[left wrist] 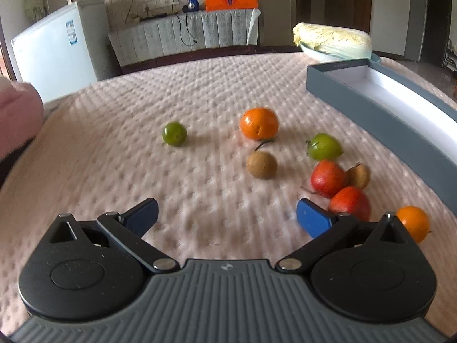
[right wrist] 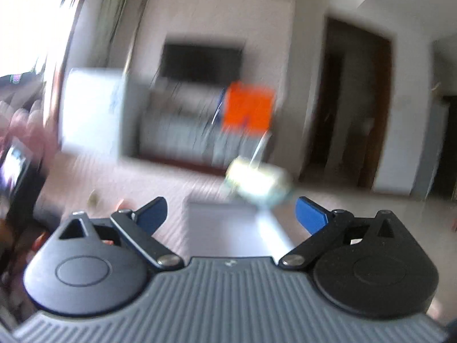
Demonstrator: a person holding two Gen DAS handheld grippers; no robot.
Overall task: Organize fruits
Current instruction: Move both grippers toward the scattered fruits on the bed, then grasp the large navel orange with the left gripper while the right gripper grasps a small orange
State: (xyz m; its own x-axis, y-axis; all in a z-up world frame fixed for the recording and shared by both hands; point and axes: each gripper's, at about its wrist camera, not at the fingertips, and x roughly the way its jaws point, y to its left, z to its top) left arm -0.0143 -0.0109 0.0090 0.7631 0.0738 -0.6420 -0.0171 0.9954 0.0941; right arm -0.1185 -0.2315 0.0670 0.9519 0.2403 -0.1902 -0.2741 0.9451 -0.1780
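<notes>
I have the left gripper (left wrist: 227, 214) hovering over the quilted counter (left wrist: 120, 154) with its fingers (left wrist: 312, 218) spread wide and nothing between them. The fruit is loose ahead of them: a brown fruit (left wrist: 262, 165) lies straight beyond the gap, an orange (left wrist: 259, 123) just past it, and a green fruit (left wrist: 174, 133) ahead and off toward the left finger. Beyond the right finger sit a second green fruit (left wrist: 324, 147), two red fruits (left wrist: 328, 177) touching each other, and another brown one tucked against them; a second orange (left wrist: 414, 223) sits outside that finger. The grey box (left wrist: 385, 100) with its white lining lies further ahead to the right, and I see no fruit in the part showing.

The right gripper (right wrist: 231, 214) also has its fingers wide and empty, but its view is heavily smeared, with only the pale box (right wrist: 228, 223) vaguely recognisable ahead of it.

My worry is that cluster by the right finger. Closing on one red fruit would likely nudge its neighbours, and round fruit on this surface may roll off toward the edge. With the right view this blurred, I could also misjudge the box wall and clip it.
</notes>
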